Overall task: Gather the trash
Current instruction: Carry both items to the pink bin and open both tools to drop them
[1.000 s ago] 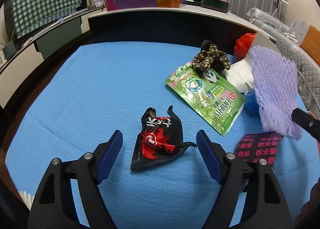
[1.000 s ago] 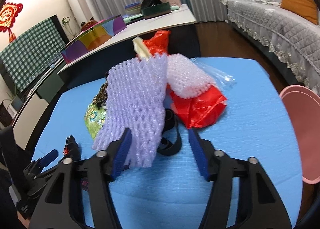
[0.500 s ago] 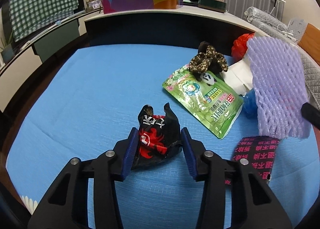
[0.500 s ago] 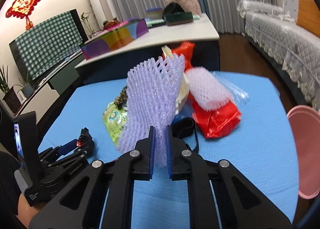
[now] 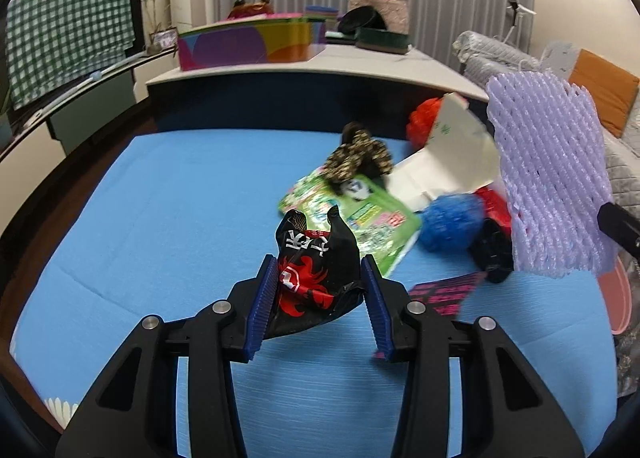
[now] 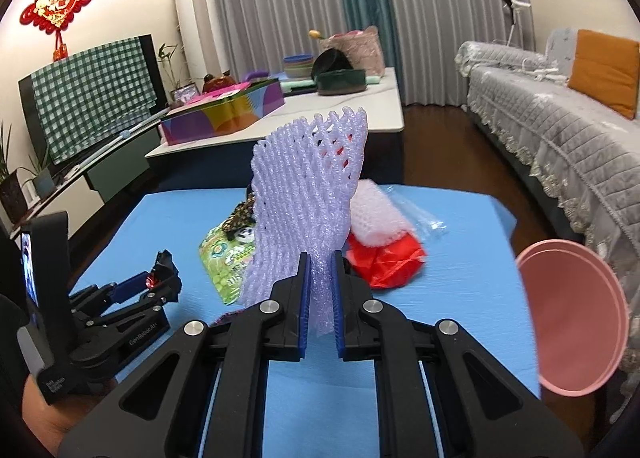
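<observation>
The left gripper (image 5: pixel 318 298) points down at a slant over the blue table (image 5: pixel 160 218), its blue pads pressed on both sides of a crumpled black-and-red wrapper (image 5: pixel 316 278), which stands up between them clear of the cloth. The right gripper (image 6: pixel 319 304) also slants downward, its jaws nearly together and pinching the lower edge of a lilac foam net (image 6: pixel 310 210) that fans upright above the fingers. In the right wrist view the left gripper sits at about eight o'clock, a hand (image 6: pixel 40 414) under its body at the lower left corner. In the left wrist view the foam net hangs at three o'clock, with a dark fingertip of the right tool just beside it. The rest of the trash is heaped toward the far right part of the table: a green pouch (image 5: pixel 360 214) at one o'clock from the wrapper, a leopard-print scrunchie (image 5: pixel 356 158) lying on its far end, a white carton (image 5: pixel 448 162), a blue mesh ball (image 5: pixel 452 222), a black strap (image 5: pixel 492 250) and a pink-lettered dark packet (image 5: pixel 444 292) near the right pad. A red bag (image 6: pixel 388 258) with white foam wrap (image 6: pixel 374 214) on it lies beyond the net. The left half of the table is bare up to its edges. A pink bin (image 6: pixel 572 318) stands off the table's right edge at three o'clock.
</observation>
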Demonstrator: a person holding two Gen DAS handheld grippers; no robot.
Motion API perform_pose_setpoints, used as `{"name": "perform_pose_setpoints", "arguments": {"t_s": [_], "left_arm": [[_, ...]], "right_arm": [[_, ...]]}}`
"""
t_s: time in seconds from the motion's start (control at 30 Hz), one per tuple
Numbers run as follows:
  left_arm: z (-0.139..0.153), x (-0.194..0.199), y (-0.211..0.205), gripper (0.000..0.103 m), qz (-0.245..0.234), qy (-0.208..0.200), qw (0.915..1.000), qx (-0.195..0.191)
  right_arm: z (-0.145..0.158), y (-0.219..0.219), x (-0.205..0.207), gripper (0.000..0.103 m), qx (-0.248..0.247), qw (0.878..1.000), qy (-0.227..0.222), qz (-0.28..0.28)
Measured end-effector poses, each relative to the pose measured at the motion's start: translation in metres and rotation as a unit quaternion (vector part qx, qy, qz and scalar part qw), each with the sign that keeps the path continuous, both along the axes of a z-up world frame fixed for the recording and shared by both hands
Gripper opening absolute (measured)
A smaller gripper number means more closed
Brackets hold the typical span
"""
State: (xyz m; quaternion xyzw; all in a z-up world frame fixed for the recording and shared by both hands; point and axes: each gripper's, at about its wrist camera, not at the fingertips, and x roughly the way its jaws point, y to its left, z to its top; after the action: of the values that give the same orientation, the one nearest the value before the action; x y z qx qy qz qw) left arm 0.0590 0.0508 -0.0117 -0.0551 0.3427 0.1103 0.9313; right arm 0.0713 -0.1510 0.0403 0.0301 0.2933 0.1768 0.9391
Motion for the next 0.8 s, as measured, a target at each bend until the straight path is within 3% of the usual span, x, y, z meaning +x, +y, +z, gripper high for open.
{"name": "perform_pose_setpoints", "arguments": {"t_s": [0.7,0.8], "left_arm": [[0.031,-0.023,-0.072,0.043,-0.104,-0.064,0.9924,0.013],[0.036,-0.024,-0.081,0.043,-0.122,-0.069,0.9901,0.000]], "right_arm": [[0.031,-0.086,-0.036,0.011,-0.007,0.995,-0.021,-0.102],[0.036,-0.099,-0.041,0.011,-0.005,0.993,-0.021,-0.115]]}}
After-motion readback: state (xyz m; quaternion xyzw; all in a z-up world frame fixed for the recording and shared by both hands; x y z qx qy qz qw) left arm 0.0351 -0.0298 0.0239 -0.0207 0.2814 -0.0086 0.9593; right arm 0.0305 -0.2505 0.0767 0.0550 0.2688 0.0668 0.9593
